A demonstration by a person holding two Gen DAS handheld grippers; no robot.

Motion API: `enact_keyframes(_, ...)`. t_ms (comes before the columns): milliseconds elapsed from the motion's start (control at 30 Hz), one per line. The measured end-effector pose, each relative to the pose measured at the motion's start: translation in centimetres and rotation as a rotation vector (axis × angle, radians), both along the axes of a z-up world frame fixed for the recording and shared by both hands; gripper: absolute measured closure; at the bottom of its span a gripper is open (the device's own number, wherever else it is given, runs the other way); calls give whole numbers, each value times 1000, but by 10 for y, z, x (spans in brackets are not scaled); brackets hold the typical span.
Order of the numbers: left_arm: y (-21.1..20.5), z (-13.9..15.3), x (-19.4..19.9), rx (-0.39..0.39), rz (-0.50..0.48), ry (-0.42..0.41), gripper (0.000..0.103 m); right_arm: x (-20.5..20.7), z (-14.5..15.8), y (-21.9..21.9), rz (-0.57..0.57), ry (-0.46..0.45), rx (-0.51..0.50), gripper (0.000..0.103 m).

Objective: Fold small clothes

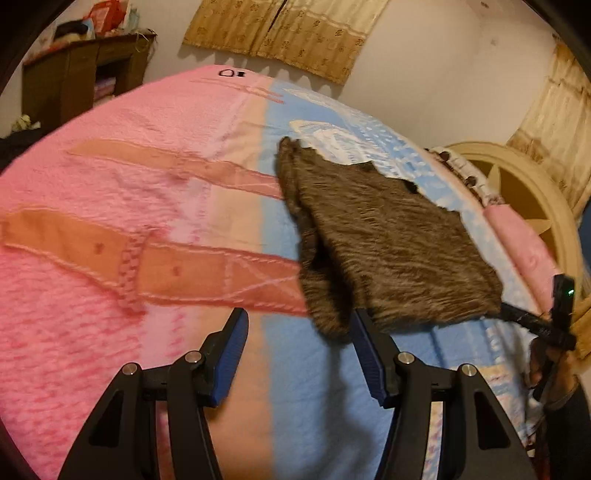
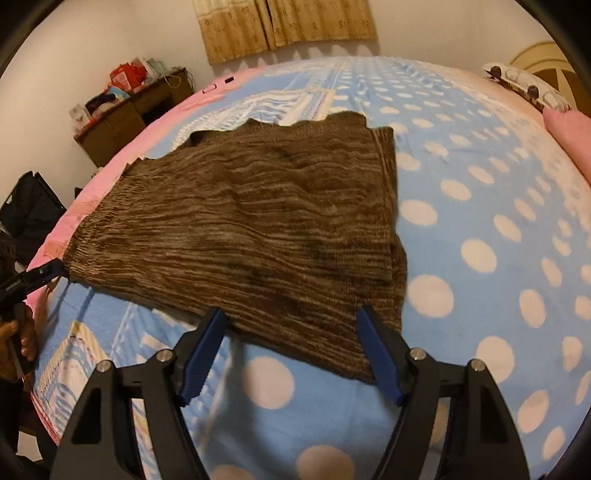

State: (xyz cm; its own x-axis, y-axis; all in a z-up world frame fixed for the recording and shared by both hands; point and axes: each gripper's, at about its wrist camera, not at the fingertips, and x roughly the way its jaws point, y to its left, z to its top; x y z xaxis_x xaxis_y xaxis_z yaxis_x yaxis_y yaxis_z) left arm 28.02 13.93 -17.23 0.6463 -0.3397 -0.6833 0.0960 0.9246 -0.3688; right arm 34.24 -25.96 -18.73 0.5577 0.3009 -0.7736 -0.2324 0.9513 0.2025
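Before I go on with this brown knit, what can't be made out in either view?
- Knit, right wrist view: whatever is folded under its top layer is covered.
- Knit's near corner, left wrist view: hidden behind a blue pad.
- Items on the cabinet: too small and blurred.

We see a pink and blue blanket (image 1: pixel 110 177), tan curtains (image 2: pixel 288 26), and a cluttered wooden cabinet (image 2: pixel 125 118).

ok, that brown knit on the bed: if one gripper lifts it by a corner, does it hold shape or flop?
Likely flops: the brown knit garment lies limp, with wavy edges and a doubled layer along one side. Probably not slippery; its ribbed, fuzzy surface should catch on the fleecy blanket. Looks thick, so perhaps heavyish for its size.
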Motion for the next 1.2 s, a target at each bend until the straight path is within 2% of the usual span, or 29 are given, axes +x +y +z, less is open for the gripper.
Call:
enact_keyframes(133,-3,9,-2,-85,-9,-44,45,-4,1,1,16,-2,-24,27)
enact_keyframes(233,-22,9,6,-68,-49,-43,45,-2,-2,10,28,-2,-69,22)
enact_keyframes(300,-35,3,15,39,-35,-15,45,-1,-4,15,34,-5,-86,15)
enact_keyframes(333,-36,-3,23,122,11,22,45,-1,-4,17,36,-6,-98,14)
enact_keyframes(400,-28,-4,23,119,29,3,45,-3,-6,21,42,-10,-128,13)
enact_keyframes(433,-27,-3,23,155,46,6,45,-4,-6,23,46,-13,-143,13)
enact_keyframes(467,-26,-3,22,225,76,6,45,-5,-6,23,48,-13,-147,13)
enact_keyframes(533,-16,-3,18,266,120,4,45,-6,-6,21,54,-12,-139,13)
enact_keyframes(600,-2,-2,13,194,128,12,45,-6,-6,18,55,-12,-119,13)
enact_keyframes(700,4,3,10,129,122,21,45,-4,-7,18,52,-12,-101,9)
enact_keyframes(800,11,11,10,55,130,14,45,-4,-6,24,49,-14,-136,8)
enact_keyframes(833,11,13,12,38,134,13,45,-4,-5,26,43,-14,-145,9)
enact_keyframes(900,19,14,18,-7,150,14,43,-5,4,29,16,-19,-135,23)
enact_keyframes(967,25,11,29,-32,154,32,41,-8,18,34,8,-41,-107,25)
enact_keyframes(1067,32,2,43,-57,156,70,41,-11,40,59,40,-101,-107,25)
enact_keyframes(1133,36,1,49,-80,155,58,41,-11,46,87,100,-112,-105,25)
enact_keyframes(1200,37,3,55,-71,155,64,41,-10,46,127,187,-123,-126,25)
